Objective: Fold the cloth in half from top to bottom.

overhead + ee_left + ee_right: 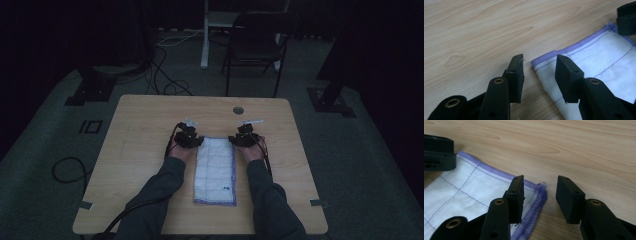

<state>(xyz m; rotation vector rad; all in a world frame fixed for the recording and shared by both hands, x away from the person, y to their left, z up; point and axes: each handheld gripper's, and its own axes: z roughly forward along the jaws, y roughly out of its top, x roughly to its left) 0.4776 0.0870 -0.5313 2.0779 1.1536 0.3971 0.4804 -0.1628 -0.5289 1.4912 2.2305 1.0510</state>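
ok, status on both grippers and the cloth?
Left gripper open, astride the cloth's far left corner. Right gripper open at the far right corner. Cloth folded, flat on table. Nothing in the way.

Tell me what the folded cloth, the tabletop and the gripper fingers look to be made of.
Cloth: soft woven cotton by the look, white with stitched grid lines and a fuzzy purple hem.
Tabletop: pale wood-grain, smooth; possibly laminate.
Fingers: matte black hard plastic, probably, with screw holes.
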